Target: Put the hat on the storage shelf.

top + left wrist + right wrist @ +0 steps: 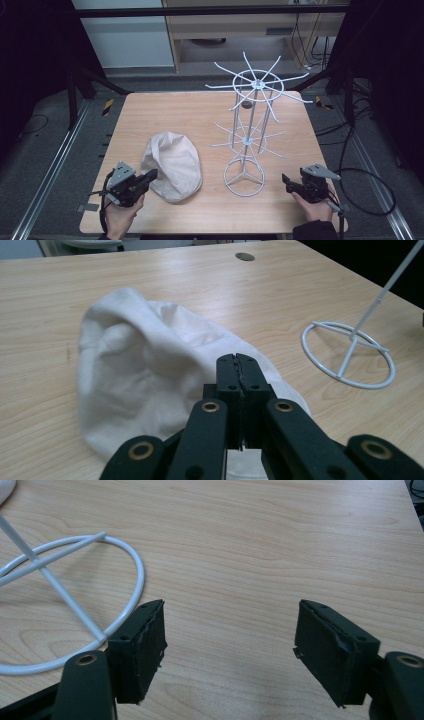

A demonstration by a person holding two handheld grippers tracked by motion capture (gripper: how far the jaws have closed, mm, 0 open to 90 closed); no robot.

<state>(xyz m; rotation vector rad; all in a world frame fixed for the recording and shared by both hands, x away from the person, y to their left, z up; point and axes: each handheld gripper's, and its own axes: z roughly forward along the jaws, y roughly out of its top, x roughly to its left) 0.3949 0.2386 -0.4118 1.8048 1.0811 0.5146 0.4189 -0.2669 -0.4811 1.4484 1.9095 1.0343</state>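
Crumpled white cloth cap lies flat, long axis near-to-far on the wooden table. Left gripper clenched empty beside it; right gripper spread wide near white wire rack.

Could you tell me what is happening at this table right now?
A person sits at a wooden table with a hand-held gripper in each hand. The left hand-held gripper is shut, resting at the near edge of a crumpled white cloth, with nothing visibly pinched. The right hand-held gripper is open above bare wood beside the ring base of a white wire rack, which stands upright with nothing hanging on it.
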